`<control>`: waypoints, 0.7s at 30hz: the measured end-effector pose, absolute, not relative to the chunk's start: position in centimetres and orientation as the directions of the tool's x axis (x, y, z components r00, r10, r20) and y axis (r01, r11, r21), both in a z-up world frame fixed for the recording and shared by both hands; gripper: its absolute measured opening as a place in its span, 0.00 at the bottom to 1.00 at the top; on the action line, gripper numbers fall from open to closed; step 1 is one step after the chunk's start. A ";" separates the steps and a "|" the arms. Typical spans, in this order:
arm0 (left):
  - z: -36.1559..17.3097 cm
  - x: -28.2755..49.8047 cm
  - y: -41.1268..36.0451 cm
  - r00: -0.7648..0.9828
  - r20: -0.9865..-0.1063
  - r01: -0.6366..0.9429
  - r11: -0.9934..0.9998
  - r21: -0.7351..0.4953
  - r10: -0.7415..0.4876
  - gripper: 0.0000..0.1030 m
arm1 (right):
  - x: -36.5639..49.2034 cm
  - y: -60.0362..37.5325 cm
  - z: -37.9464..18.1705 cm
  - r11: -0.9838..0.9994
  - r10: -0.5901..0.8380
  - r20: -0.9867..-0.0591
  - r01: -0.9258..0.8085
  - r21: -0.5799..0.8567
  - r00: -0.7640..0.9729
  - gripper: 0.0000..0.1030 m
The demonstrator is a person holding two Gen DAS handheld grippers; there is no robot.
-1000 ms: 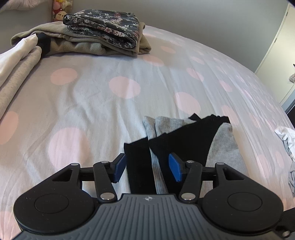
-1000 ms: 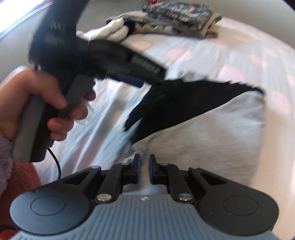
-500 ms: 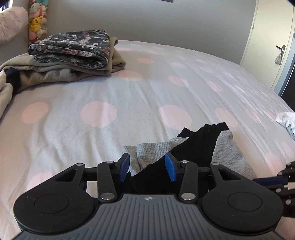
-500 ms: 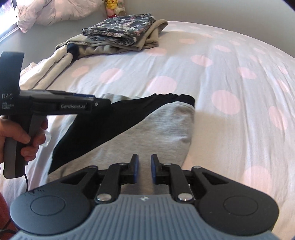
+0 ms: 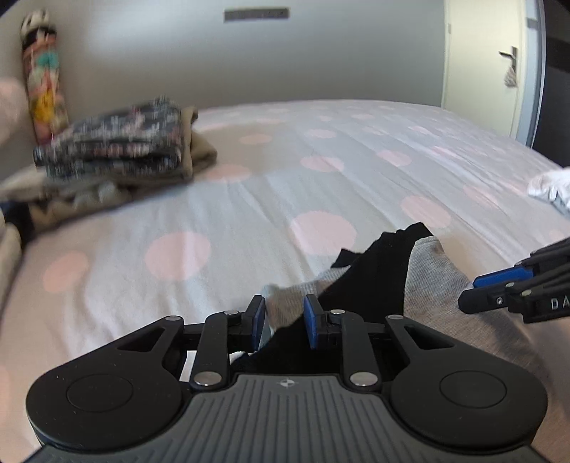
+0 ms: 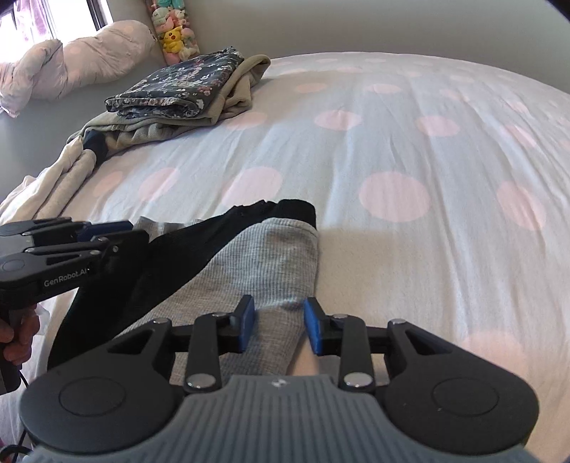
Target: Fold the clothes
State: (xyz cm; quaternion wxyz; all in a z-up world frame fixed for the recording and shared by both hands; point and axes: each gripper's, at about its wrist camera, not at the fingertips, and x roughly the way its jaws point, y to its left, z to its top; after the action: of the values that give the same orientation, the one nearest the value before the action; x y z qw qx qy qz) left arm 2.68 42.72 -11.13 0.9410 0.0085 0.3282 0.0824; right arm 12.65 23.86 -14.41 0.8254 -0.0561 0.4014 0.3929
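Swung round, grey-and-black garment (image 6: 249, 256) now stretches away toward folded pile (image 6: 185, 89).

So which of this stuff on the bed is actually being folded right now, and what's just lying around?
In use:
grey and black garment
left gripper, closing over it
right gripper, opening over it

Lying about:
folded pile
pillow
plush toys
white cloth

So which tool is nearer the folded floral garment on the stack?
Left. The left tool sits at the grey and black garment's edge on the side toward the floral garment; the right tool straddles its opposite edge, farther from the stack.
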 end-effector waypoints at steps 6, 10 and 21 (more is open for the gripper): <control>-12.2 3.4 42.4 0.733 -0.660 -0.138 0.986 0.098 0.168 0.21 | 13.0 23.8 -14.9 0.681 0.618 -0.700 -0.690 0.247 0.359 0.34; -12.5 3.4 42.9 0.718 -0.676 -0.159 0.985 0.073 0.166 0.23 | 13.4 23.7 -15.4 0.682 0.624 -0.698 -0.680 0.268 0.351 0.36; -11.8 3.2 42.4 0.723 -0.659 -0.169 0.978 0.119 0.205 0.40 | 13.6 23.7 -15.9 0.679 0.634 -0.689 -0.680 0.276 0.353 0.38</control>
State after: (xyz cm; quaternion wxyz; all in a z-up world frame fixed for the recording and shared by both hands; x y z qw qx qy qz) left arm 3.17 42.38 -11.76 0.9279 0.0250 0.3580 0.1009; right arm 13.62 23.74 -15.94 0.8219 -0.0290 0.4048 0.3996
